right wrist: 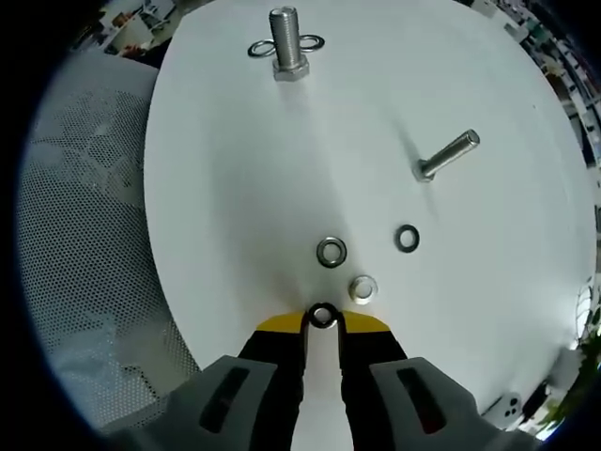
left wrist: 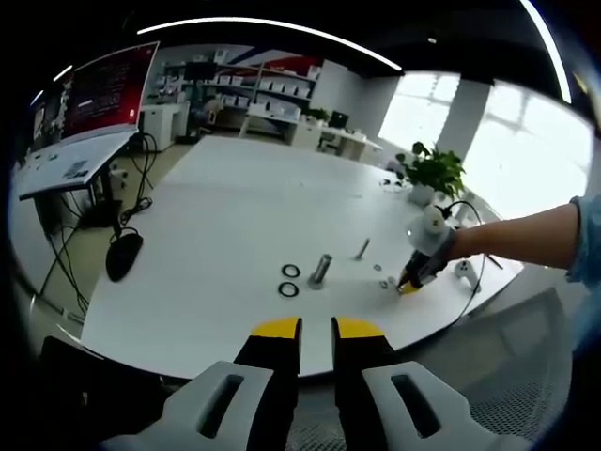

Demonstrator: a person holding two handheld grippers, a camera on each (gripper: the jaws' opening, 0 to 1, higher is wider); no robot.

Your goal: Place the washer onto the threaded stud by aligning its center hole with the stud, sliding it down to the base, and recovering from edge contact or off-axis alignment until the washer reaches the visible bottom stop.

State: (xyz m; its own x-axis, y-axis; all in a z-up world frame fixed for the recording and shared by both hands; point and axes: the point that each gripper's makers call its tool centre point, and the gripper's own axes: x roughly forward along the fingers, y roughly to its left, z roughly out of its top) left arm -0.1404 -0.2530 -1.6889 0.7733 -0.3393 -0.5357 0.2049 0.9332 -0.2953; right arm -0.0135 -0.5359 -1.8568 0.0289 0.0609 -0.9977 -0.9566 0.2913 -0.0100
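Observation:
A threaded stud (left wrist: 320, 271) (right wrist: 286, 42) stands upright on its hex base on the white table (left wrist: 235, 216) (right wrist: 235, 188). Two dark washers (left wrist: 289, 280) lie beside it. My right gripper (right wrist: 323, 324) (left wrist: 408, 285) is down at the table surface with its yellow tips closed on a small dark washer (right wrist: 323, 316). Just beyond the tips lie three loose washers (right wrist: 331, 251) (right wrist: 407, 238) (right wrist: 362, 288). My left gripper (left wrist: 316, 329) hovers at the table's near edge, its jaws slightly apart and holding nothing.
A second bolt (right wrist: 449, 155) (left wrist: 362, 249) lies on its side past the loose washers. A potted plant (left wrist: 432, 172) stands at the table's far right. A mesh chair (right wrist: 84, 235) sits by the table edge. A person's forearm (left wrist: 526, 235) reaches in from the right.

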